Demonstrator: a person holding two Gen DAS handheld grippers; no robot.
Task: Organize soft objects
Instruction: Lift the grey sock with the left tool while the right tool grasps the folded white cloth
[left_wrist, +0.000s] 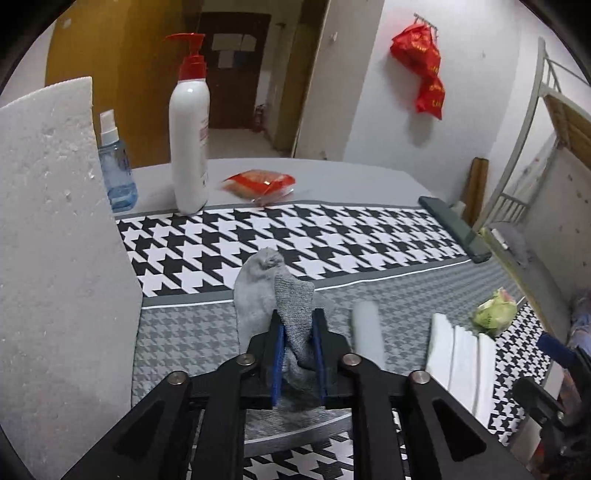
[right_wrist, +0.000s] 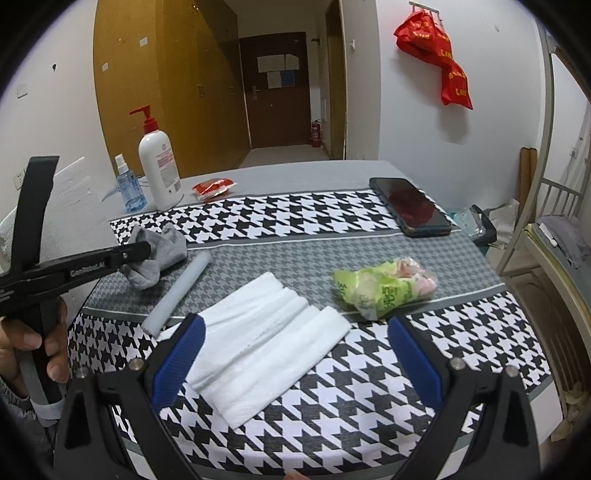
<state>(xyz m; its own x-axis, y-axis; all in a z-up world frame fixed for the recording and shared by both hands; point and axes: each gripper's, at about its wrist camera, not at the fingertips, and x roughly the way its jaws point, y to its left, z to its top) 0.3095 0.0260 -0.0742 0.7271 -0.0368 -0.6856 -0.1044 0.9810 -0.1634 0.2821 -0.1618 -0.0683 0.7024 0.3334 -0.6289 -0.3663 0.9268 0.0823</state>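
Observation:
My left gripper (left_wrist: 297, 325) is shut on a grey sock (left_wrist: 291, 306), held low over the grey houndstooth band of the cloth; it also shows in the right wrist view (right_wrist: 142, 253) with the sock (right_wrist: 159, 258) drooping from it. My right gripper (right_wrist: 295, 332) is open and empty, its blue pads (right_wrist: 184, 343) on either side of the near end of a folded white tissue (right_wrist: 273, 343). A white foam cylinder (right_wrist: 177, 291) lies between sock and tissue. A crumpled green plastic bag (right_wrist: 380, 284) lies to the right.
A white pump bottle (right_wrist: 159, 166), a blue spray bottle (right_wrist: 129, 188) and a red packet (right_wrist: 212, 188) stand at the back left. A black phone (right_wrist: 410, 206) lies at the back right. A white foam board (left_wrist: 55, 240) stands at the left. A bed frame (right_wrist: 543, 206) is off the right edge.

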